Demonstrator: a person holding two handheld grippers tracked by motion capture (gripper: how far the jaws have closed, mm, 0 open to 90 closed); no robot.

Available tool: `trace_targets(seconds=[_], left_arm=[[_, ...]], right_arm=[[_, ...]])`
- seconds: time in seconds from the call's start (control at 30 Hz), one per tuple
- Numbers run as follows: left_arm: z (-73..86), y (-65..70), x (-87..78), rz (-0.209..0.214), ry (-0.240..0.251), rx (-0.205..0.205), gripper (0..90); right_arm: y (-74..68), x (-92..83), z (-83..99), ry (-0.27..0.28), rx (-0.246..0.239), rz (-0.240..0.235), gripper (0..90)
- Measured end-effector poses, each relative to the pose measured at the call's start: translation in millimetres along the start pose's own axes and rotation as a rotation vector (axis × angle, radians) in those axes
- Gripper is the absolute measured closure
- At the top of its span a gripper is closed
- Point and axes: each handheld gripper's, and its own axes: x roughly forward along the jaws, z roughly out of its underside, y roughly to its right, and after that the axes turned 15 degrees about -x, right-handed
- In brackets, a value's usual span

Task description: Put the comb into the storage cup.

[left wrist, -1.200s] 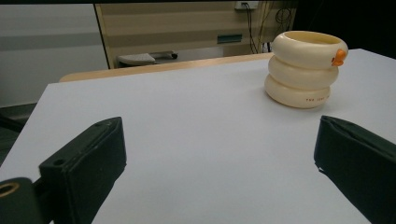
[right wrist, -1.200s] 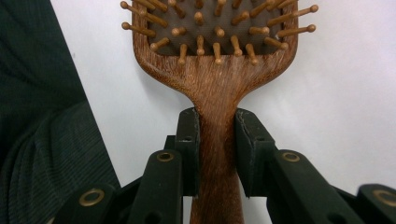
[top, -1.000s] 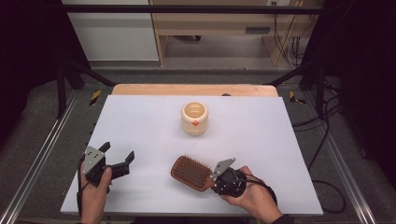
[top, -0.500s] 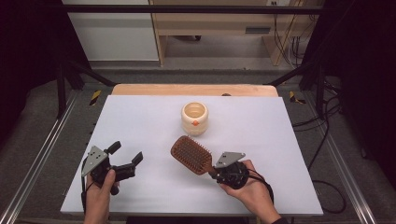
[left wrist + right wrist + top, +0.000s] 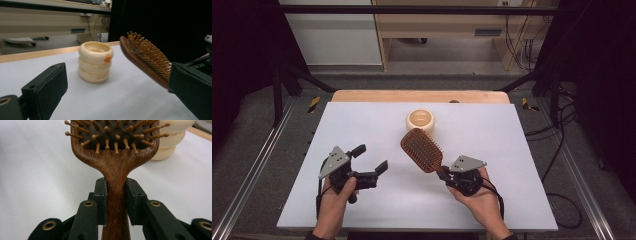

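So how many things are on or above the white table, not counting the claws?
2: a cream ringed holder stands near the table's far middle; a wooden hairbrush is held above the table by the right claw.

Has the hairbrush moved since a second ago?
Yes. The hairbrush, clamped in the right gripper, has come up off the table and its head now nearly reaches the cream ringed cup.

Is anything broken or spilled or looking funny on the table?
Nothing stands out. The wooden hairbrush is whole, and the right tool grips it squarely by its handle. The cream holder stands upright on the white table. The left tool is open with nothing in it.
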Motion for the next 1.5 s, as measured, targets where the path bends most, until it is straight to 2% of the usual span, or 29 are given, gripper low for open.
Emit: trace_targets(seconds=[0.17,0.4,0.5,0.63,0.77,0.83,1.07,1.33,1.5], left_arm=[[1.4,13.5,16.5,0.057,-0.017,-0.047,2.8],[3.4,24.9,33.7,0.087,-0.050,-0.059,2.9],[3.5,25.5,37.9,0.094,-0.046,-0.085,3.0],[3.8,23.1,44.1,0.111,-0.041,-0.152,3.0],[2.2,20.9,50.1,0.108,-0.039,-0.182,3.6],[0.9,20.3,52.0,0.118,-0.034,-0.201,4.0],[-0.9,20.4,56.9,0.134,-0.021,-0.230,5.5],[-3.3,20.2,62.2,0.162,0.003,-0.300,8.1],[-6.8,24.2,64.8,0.160,0.013,-0.301,11.2]], right_arm=[[-0.7,-0.9,0.4,0.031,0.007,0.022,72.8],[-4.3,2.0,-0.2,0.051,0.011,0.030,72.9],[-5.6,1.7,-0.6,0.066,0.017,0.032,72.8],[-8.0,1.3,-1.8,0.082,0.012,0.037,72.9],[-10.7,1.0,-4.5,0.103,0.004,0.043,72.8],[-11.8,0.3,-5.6,0.116,-0.002,0.047,72.8],[-14.8,-0.6,-7.7,0.135,-0.008,0.062,72.8],[-17.2,-0.7,-8.6,0.151,-0.020,0.064,72.8],[-18.6,-0.8,-9.0,0.159,-0.024,0.064,72.8]])
